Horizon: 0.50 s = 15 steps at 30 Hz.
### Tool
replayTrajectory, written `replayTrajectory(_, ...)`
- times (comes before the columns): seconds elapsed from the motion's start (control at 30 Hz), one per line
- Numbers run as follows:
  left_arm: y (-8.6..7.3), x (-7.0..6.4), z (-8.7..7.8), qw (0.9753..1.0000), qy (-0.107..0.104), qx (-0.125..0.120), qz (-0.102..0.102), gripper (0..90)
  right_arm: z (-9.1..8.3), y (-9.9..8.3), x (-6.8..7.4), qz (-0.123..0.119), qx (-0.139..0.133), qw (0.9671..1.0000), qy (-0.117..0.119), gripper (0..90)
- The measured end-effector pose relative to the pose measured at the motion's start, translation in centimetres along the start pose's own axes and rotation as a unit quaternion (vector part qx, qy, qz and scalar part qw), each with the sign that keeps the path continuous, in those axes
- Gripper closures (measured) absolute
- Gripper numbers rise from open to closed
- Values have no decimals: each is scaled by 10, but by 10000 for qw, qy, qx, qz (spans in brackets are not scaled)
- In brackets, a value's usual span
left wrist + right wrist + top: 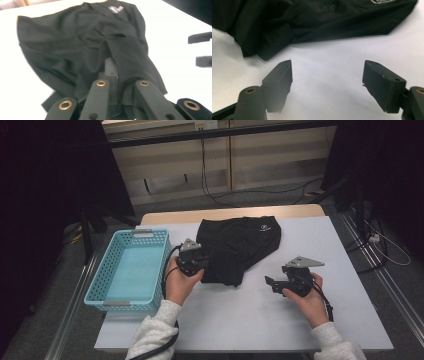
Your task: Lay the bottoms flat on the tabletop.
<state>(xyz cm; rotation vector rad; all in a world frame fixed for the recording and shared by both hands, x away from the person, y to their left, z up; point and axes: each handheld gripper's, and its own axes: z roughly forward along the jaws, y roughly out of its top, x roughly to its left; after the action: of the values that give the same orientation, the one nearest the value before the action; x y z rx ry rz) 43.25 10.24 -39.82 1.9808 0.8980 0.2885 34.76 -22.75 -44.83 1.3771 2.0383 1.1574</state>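
Observation:
A black garment with a small white logo lies crumpled on the far middle of the white table. My left gripper sits at the garment's left edge, held by a hand. In the left gripper view the gripper is shut on a fold of the black garment, and cloth drapes over one jaw. My right gripper rests to the right of the garment, a little apart from it. Its jaws stand wide open over bare table in the right gripper view, with the garment beyond them.
A light blue perforated basket stands at the table's left edge, with nothing in it. The right gripper shows at the right edge of the left gripper view. Cables run over the floor behind the table.

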Motion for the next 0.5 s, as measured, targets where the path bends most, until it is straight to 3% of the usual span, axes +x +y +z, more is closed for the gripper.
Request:
replayTrajectory(0.23, 10, 15, -5, 9985, 518, -138, -98, 865, 21, 12, 11, -199, 104, 9996, 178, 301)
replayTrajectory(0.3, 8, 16, -2, 9983, 583, -31, -30, 864, 28, 14, 15, -269, 186, 9991, 276, 316)
replayTrajectory(0.37, 3, 16, 2, 9981, 618, 68, -20, 863, 34, 17, 18, -397, 210, 9988, 208, 349)
replayTrajectory(0.5, -8, 15, 5, 9978, 637, 154, -47, 863, 44, 24, 18, -378, 266, 9988, 151, 444)
